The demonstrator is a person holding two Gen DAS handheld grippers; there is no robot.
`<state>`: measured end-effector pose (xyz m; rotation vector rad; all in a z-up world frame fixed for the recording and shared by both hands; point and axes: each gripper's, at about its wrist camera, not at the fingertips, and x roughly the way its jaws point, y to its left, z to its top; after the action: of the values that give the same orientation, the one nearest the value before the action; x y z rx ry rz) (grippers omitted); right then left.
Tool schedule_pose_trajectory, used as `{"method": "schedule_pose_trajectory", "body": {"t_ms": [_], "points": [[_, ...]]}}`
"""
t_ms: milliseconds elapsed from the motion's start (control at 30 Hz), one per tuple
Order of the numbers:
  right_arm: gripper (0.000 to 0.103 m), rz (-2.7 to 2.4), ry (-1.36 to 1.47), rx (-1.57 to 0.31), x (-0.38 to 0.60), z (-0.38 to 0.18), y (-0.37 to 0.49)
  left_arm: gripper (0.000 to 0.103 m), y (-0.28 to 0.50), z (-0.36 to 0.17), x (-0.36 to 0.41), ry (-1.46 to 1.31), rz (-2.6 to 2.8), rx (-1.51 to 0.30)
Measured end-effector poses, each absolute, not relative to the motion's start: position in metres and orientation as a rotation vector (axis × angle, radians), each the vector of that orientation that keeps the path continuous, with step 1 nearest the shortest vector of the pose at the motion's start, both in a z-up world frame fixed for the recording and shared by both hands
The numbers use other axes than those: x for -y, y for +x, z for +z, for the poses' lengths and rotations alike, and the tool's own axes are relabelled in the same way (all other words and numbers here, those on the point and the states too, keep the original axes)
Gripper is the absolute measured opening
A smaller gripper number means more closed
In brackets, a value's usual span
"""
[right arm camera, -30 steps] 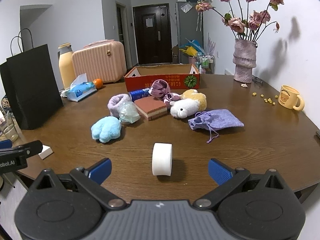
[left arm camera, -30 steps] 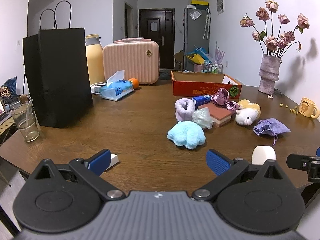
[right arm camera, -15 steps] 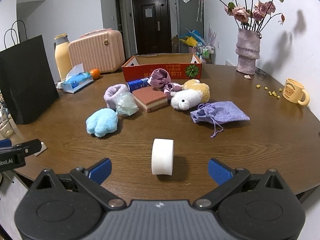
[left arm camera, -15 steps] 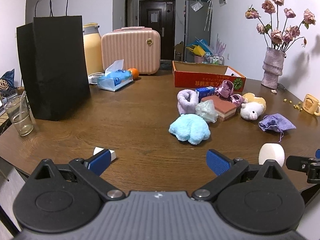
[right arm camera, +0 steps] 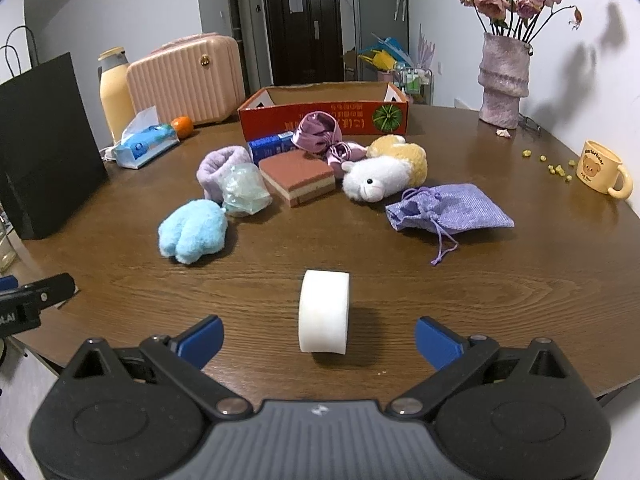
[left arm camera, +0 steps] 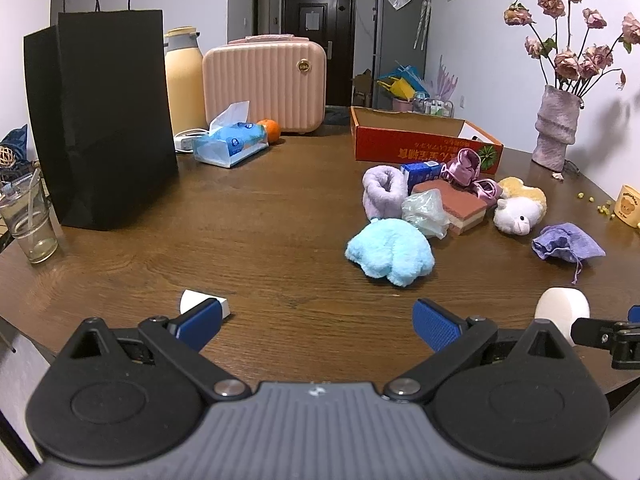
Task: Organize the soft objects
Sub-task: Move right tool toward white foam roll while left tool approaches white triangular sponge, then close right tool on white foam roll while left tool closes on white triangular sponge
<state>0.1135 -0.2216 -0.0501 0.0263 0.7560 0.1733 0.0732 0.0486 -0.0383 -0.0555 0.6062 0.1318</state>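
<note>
Gaping wide and empty, each hand-held gripper (left arm camera: pixel 316 326) (right arm camera: pixel 318 338) hovers, the right's seemingly facing a white sponge (right arm camera: pixel 324 312).

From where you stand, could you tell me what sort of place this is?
Probably a lived-in flat: a round brown wooden table, a dark front door down the hall, a ribbed pink suitcase.

A round wooden table (right arm camera: pixel 500 280) holds a white foam block (right arm camera: pixel 324 312) nearest the tool, plush toys (right arm camera: pixel 192 232) and a red box (right arm camera: pixel 324 114) beyond.
</note>
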Motion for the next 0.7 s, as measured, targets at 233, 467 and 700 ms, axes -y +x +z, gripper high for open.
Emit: {"method": "schedule_pose_trajectory", "body": {"t_ms": [233, 467, 700], "points": [[0.100, 0.169, 0.028, -0.789, 0.220, -0.059, 0.128, 0.103, 0.084, -0.045, -0.054, -0.065, 0.134, -0.625], [0.094, 0.163, 0.022, -0.838, 0.217, -0.072, 0.145, 0.103, 0.095, -0.054, -0.061, -0.077, 0.141, -0.639], [0.086, 0.160, 0.020, -0.865, 0.214, -0.081, 0.159, 0.103, 0.107, -0.063, -0.070, -0.096, 0.157, -0.661]]}}
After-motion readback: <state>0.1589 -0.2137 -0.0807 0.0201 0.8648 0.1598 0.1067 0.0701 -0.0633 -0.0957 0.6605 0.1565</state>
